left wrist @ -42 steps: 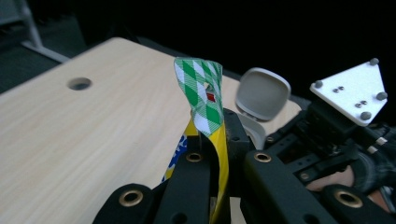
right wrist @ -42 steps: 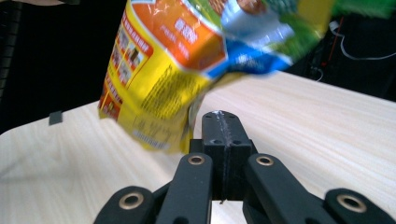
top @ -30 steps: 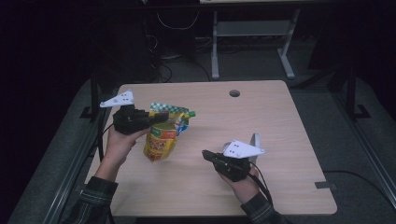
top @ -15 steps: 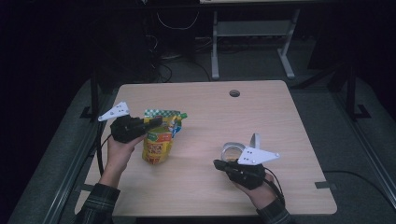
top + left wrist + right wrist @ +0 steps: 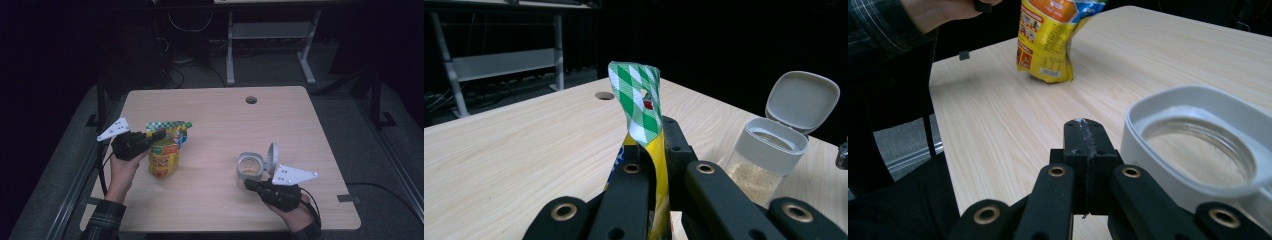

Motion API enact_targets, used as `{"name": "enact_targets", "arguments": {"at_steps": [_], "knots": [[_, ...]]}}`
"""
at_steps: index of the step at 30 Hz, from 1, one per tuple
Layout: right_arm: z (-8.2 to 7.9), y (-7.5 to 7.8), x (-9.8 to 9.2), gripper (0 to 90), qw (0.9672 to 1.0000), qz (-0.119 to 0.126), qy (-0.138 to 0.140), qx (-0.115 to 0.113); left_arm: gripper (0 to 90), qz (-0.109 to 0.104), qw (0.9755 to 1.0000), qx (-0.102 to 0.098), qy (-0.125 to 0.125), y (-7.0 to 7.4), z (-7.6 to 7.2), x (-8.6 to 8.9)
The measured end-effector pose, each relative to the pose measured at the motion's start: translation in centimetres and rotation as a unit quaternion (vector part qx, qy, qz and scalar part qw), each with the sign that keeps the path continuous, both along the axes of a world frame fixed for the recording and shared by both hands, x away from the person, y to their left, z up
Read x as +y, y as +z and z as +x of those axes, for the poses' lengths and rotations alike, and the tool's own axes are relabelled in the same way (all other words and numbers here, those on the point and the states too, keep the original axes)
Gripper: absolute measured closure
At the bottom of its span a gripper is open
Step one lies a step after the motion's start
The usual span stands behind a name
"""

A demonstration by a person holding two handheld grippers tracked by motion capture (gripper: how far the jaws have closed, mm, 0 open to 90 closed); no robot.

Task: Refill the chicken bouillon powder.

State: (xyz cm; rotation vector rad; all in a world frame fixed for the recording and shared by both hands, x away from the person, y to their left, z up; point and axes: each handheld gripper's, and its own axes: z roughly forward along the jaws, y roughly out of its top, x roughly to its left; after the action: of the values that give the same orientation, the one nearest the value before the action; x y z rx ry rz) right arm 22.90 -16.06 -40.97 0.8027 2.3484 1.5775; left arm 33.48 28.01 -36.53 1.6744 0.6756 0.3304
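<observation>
Dark room, wood table point(image 5: 215, 120): left tool point(image 5: 156, 137) pinching snack pouch point(image 5: 164, 157) w/ green-check top, center-left; right tool point(image 5: 248, 184) clamped empty, touching open jar point(image 5: 250, 166) lower right.

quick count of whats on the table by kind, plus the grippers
Pouches: 1, the yellow pouch with a green checked top, standing upright
Jars: 1, the clear jar with its grey flip lid open, pale powder inside
Grippers: 2, the left gripper and the right gripper
Total: 4

Left gripper point(image 5: 156, 136) clamped, right gripper point(image 5: 248, 184) closed
</observation>
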Motion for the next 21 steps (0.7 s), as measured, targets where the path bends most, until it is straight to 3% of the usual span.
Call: {"name": "enact_targets", "arguments": {"at_steps": [7,21], "knots": [[-0.7,-0.6,-1.5,89.9,0.9999,-0.010,-0.009,0.007,90.0,0.002,1.0000,-0.005,0.008,-0.3,-1.4,1.0],[-1.1,-1.1,-5.1,89.9,0.9985,-0.010,-0.052,0.014,89.9,0.007,0.9996,-0.012,0.025,-1.1,-3.6,2.8]]}}
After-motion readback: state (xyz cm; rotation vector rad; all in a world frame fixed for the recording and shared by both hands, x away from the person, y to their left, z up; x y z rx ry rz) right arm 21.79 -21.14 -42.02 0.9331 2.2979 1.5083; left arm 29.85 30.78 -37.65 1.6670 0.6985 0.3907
